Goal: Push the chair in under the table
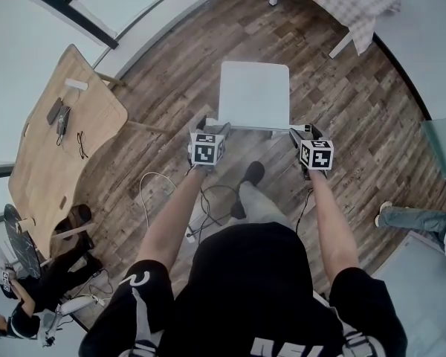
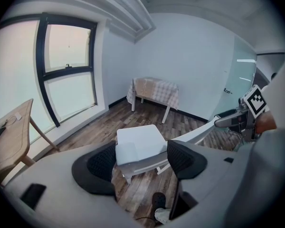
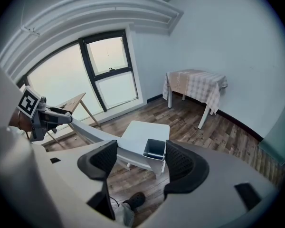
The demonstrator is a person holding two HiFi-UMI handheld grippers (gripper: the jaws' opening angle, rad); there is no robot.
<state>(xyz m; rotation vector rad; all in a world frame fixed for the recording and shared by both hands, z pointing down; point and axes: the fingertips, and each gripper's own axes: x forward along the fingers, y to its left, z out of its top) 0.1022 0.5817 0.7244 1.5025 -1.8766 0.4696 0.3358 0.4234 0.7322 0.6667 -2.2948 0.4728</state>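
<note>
Shirt print [image 1: 282,346] unreadable, left tool [image 2: 141,161], right tool [image 3: 141,161], white chair [image 1: 254,95]

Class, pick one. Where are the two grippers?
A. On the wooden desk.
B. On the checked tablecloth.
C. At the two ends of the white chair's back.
C: the left gripper and right gripper sit at the near corners of the white chair, and each gripper view shows one end of its back between open jaws.

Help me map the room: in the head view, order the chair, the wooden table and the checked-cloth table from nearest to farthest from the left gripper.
1. Chair, right between the jaws of the left gripper.
2. Wooden table, off left.
3. Checked-cloth table, far ahead, right.
</note>
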